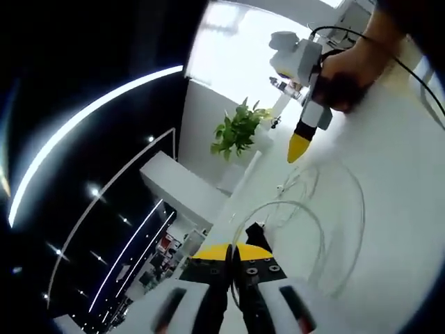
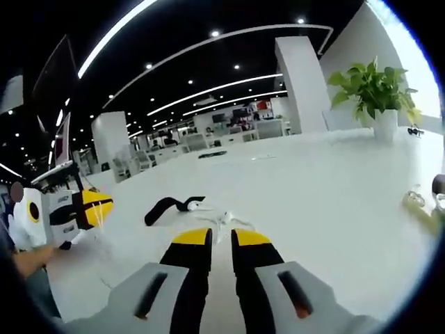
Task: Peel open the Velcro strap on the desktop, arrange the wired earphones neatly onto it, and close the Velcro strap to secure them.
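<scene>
The white earphone cable [image 1: 300, 206] lies in loose loops on the white desktop [image 1: 396, 209]. My left gripper [image 1: 233, 252] is shut, and the cable runs into its yellow tips. The black Velcro strap [image 1: 256, 231] lies just beyond those tips. In the right gripper view the strap [image 2: 167, 205] curls on the desk, with the earphones [image 2: 222, 219] beside it. My right gripper [image 2: 222, 239] hangs over the desk, its jaws a narrow gap apart with nothing between them. That gripper [image 1: 299, 147] also appears in the left gripper view, held by a hand [image 1: 348, 80]. The left gripper [image 2: 92, 207] shows at the left edge of the right gripper view.
A potted plant [image 2: 375, 90] stands at the far side of the desk, also seen as the plant [image 1: 238, 130] near a white wall. Small objects [image 2: 417, 202] lie at the right edge. Beyond the desk [image 2: 334, 188] is a large dim hall with ceiling lights.
</scene>
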